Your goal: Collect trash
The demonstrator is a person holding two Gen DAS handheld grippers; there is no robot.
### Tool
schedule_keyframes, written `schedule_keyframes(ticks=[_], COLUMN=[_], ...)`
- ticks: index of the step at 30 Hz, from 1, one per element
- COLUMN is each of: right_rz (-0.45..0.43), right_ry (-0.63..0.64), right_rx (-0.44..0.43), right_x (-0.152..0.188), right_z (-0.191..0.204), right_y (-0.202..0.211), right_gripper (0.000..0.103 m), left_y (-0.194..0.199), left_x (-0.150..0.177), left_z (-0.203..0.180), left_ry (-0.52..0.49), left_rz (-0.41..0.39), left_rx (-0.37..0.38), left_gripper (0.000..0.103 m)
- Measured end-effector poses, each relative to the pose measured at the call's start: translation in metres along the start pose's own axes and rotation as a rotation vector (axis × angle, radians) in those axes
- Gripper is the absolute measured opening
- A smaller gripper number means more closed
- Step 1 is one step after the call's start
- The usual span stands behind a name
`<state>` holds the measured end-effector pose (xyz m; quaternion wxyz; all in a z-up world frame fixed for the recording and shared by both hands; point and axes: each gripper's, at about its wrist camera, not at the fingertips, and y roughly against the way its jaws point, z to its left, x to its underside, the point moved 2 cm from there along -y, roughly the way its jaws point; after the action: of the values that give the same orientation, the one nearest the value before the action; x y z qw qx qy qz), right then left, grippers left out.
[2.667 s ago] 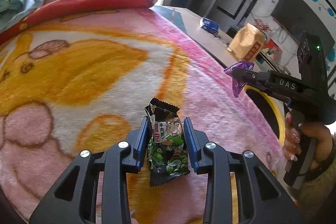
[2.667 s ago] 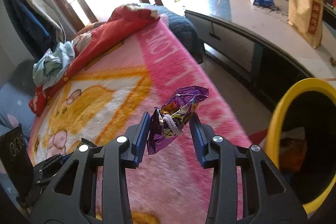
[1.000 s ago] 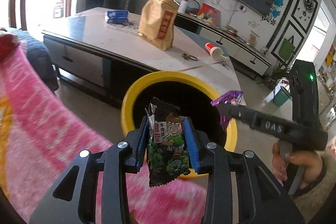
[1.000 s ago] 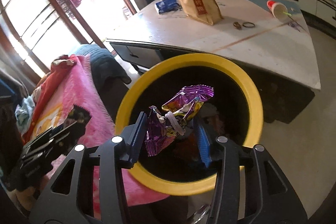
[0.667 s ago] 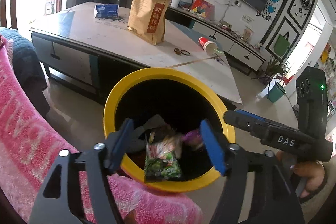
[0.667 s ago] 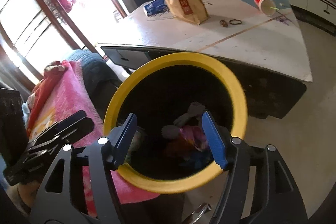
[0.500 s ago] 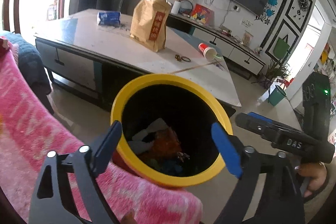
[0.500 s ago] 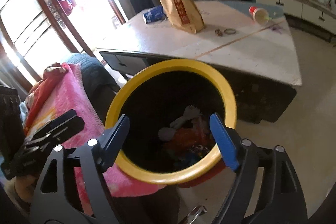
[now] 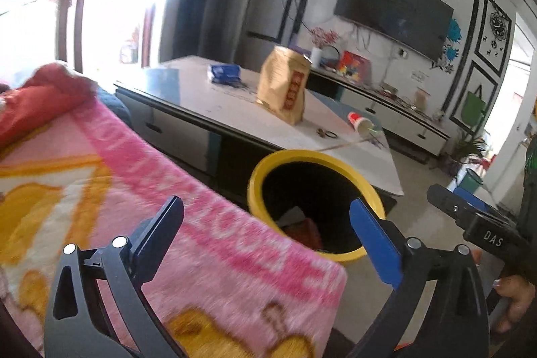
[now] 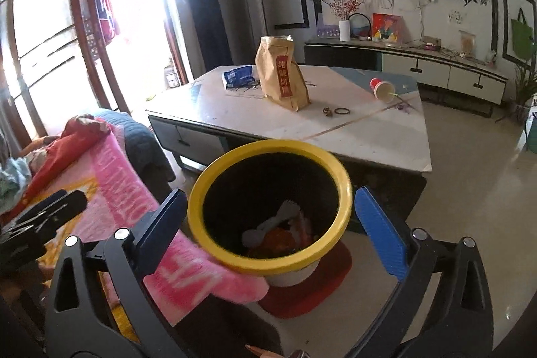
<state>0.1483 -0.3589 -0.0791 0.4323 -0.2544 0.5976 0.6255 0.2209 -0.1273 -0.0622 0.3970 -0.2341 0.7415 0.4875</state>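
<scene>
Left gripper point(image 9: 266, 223) jaws opening wide, nothing between them – over pink blanket point(image 9: 208, 223) edge. Right gripper point(image 10: 272, 213) jaws also opening wide, empty – above yellow-rimmed bin point(image 10: 268, 264). Trash point(image 10: 278, 234) sits at the bin's bottom, wrappers and white bits. Bin stands between blanket and low table point(image 10: 369, 136); paper bag point(image 10: 282, 79) upright on table, far side.

the round yellow-rimmed black bin point(image 10: 268, 207) is seen at the frame's centre, holding crumpled wrappers point(image 10: 278, 237). the pink plush blanket point(image 10: 127, 200) is spread at its left. behind it the pale low table point(image 10: 352, 130) is set, bearing a brown paper bag point(image 10: 280, 78).
</scene>
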Motion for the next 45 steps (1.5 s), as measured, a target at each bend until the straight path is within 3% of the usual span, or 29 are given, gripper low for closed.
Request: schedule_keyframes(ticks=[7,15,45], right_rz=[-0.117,-0.207,-0.222], right_ry=[0.084,0.16,0.194], right_rx=[-0.003,-0.078,-0.089], right_x=[0.018,0.022,0.024], right_z=[0.033,0.057,0.066], right_y=[0.024,0.045,0.051], right_gripper=[0.092,0.092,0.092], left_y=[0.058,0.097,0.106], left_x=[0.019,0.033,0.037], left_z=[0.025,0.033,0.03], left_ry=[0.059,0.051,0.055], left_rz=[-0.085,-0.14,-0.159], left_rx=[-0.114,-0.161,-0.16], left_gripper=[0.096,0.097,0.097])
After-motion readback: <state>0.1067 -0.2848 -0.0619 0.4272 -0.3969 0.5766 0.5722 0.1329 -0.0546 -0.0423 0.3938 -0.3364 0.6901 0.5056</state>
